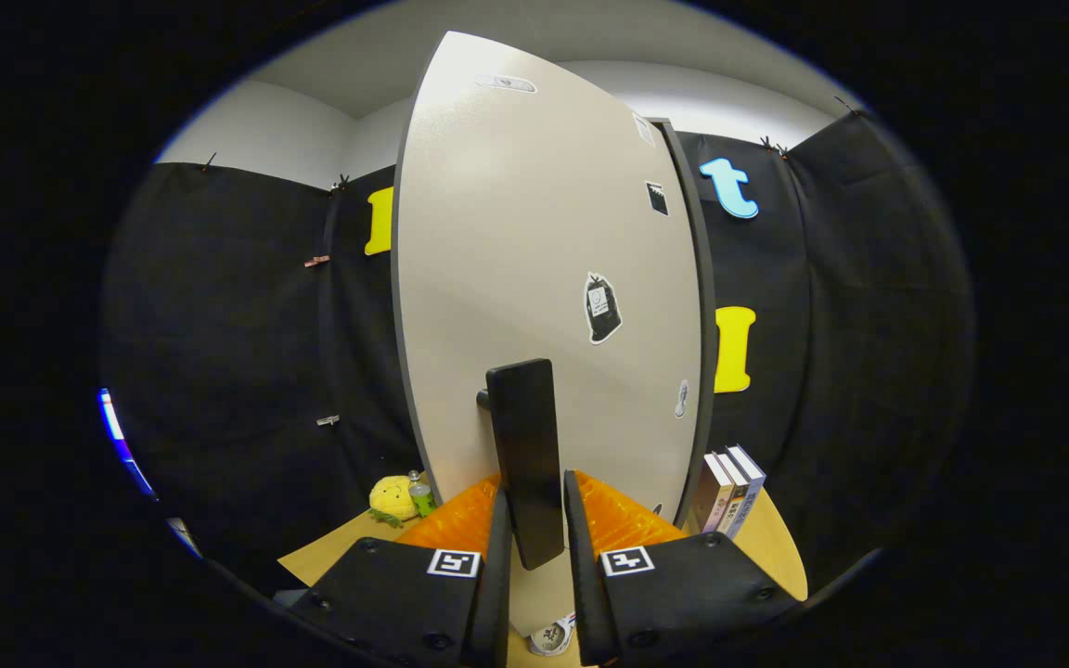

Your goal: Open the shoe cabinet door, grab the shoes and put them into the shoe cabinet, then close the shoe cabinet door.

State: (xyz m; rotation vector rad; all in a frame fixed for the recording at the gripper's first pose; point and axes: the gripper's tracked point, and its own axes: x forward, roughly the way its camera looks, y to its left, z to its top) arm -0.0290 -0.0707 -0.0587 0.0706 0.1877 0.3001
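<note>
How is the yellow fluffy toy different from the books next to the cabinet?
The yellow plush toy looks soft and rounded, slumped low on the table; the books are flat-sided and stand upright in a row. The toy sits left of the cabinet door, the books to its right. Both rest on the table, beyond the gripper, whose fingers flank the door's black handle.

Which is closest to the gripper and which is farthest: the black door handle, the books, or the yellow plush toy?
1. Black door handle: between the fingers of the gripper, on the cabinet door.
2. Books: standing right of the door, beyond the fingers.
3. Yellow plush toy: left of the door, beside a small green bottle.
Books and toy are too close to call.
</note>
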